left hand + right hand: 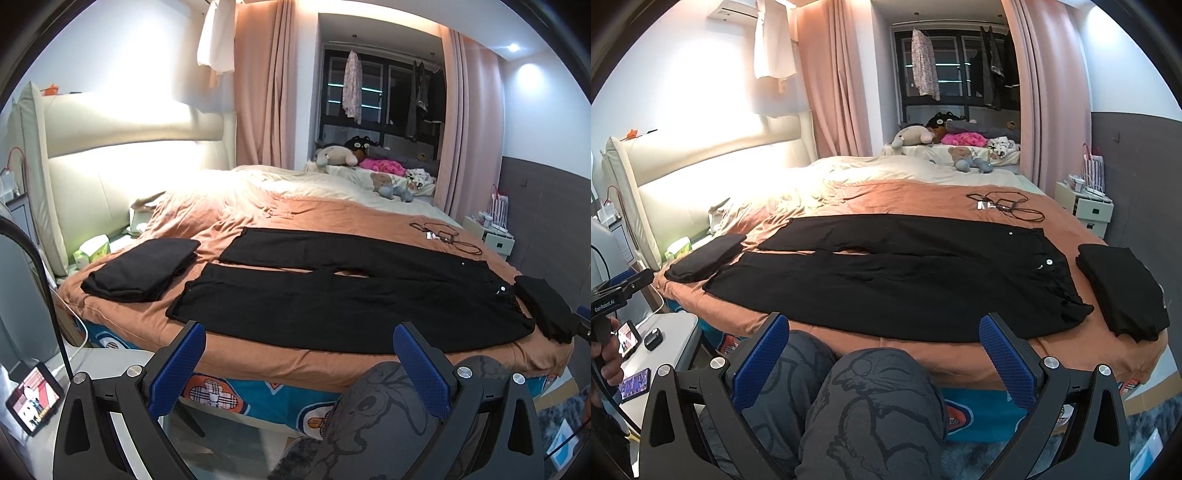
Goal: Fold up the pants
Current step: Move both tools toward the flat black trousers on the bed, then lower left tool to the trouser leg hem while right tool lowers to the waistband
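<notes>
Pants [351,295] lie flat, full length, on bed [258,365] cover, waist to my right, legs side by side but slightly apart: no fold made yet, whole job left. Folded black stacks at left [144,269] and right [546,310] look like finished pcs. Left gripper [299,365] and right gripper [882,354]: fingers wide apart, holding nothing, short of bed edge. Writing: "GenRobot.AI" on handle [613,295] in right view

Left gripper [299,363]: black frame, blue textured fingers [186,363] spread wide, nothing between them. Right gripper [882,356]: same, blue fingers [764,354] wide apart, empty. Both level, side by side. Person's grey-printed knees [871,406] below the right one.
</notes>
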Action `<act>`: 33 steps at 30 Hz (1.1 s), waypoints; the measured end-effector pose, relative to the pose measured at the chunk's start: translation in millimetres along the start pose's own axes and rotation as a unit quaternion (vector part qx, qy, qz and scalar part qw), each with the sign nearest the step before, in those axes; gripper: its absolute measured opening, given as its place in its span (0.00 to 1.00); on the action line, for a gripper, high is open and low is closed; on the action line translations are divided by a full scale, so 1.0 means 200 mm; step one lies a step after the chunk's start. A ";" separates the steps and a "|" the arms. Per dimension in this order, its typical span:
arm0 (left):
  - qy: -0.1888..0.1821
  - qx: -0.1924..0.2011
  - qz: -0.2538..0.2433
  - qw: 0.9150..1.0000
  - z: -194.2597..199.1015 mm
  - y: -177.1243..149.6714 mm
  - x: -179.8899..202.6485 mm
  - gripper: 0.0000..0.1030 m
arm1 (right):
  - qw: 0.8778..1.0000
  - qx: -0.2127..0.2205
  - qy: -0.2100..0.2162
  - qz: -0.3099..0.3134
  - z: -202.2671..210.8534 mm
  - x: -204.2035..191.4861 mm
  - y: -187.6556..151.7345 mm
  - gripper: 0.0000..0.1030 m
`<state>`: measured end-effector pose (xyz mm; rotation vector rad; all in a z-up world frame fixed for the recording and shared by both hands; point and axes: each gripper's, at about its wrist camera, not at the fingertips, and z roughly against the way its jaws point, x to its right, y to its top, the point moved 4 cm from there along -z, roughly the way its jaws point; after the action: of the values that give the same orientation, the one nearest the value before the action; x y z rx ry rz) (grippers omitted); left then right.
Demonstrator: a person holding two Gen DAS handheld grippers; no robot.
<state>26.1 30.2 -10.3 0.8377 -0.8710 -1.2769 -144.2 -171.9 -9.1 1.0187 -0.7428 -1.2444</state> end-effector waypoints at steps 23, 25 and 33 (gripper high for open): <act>0.021 -0.052 0.025 0.998 -0.35 0.04 -0.11 1.00 | 0.997 -0.001 -0.040 -0.073 -0.18 0.16 0.06 1.00; 0.025 -0.061 0.032 0.997 -0.41 0.03 -0.14 0.99 | 0.996 -0.002 -0.044 -0.075 -0.21 0.19 0.07 1.00; 0.034 -0.095 0.056 0.993 -0.63 0.02 -0.27 0.99 | 0.989 -0.040 -0.094 -0.109 -0.38 0.30 0.09 1.00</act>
<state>135.9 88.5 -66.4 0.6695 -0.7197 -1.2049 -56.8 -214.3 -27.0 0.9437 -0.7329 -1.5637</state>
